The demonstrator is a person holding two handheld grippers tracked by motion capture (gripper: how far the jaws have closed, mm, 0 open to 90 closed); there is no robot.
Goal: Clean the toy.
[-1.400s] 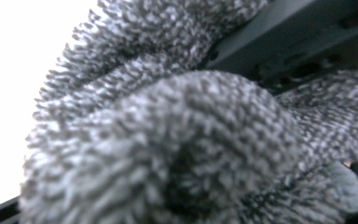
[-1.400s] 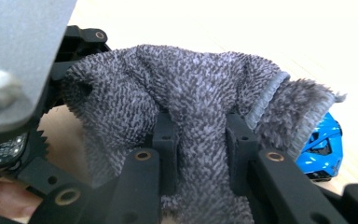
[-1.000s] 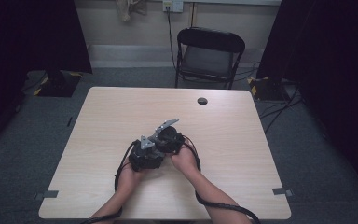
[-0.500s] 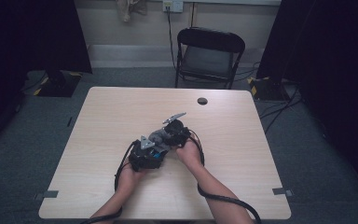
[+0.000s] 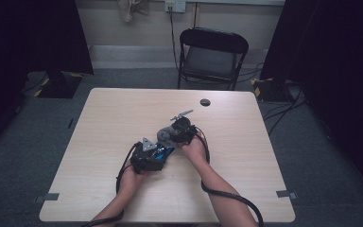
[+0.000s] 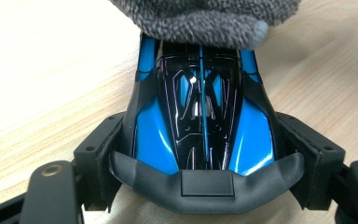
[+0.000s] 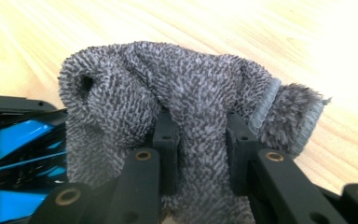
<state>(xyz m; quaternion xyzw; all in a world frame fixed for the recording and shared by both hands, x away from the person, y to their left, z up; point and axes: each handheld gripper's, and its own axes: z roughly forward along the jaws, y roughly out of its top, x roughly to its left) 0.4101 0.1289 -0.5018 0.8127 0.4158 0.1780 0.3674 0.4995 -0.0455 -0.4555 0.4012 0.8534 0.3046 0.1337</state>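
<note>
The left gripper (image 6: 205,186) is clamped on a blue and black toy car (image 6: 205,126), one jaw pressed against each flank of the body. The car has a glossy black roof panel with blue cut-outs, a thin blue centre stripe and a matt black bumper; no readable writing shows on it. It sits on the light wood table (image 5: 108,118), near the middle, toward the person's side.

The right gripper (image 7: 200,140) is closed tight on a bunched grey terry cloth (image 7: 168,88), the fabric pinched between the jaws and bulging over both sides. The cloth rests against the far end of the car.

Farther off, a small dark round object (image 5: 205,102) lies near the table's far edge. Beyond the table stands a black folding chair (image 5: 211,56).
</note>
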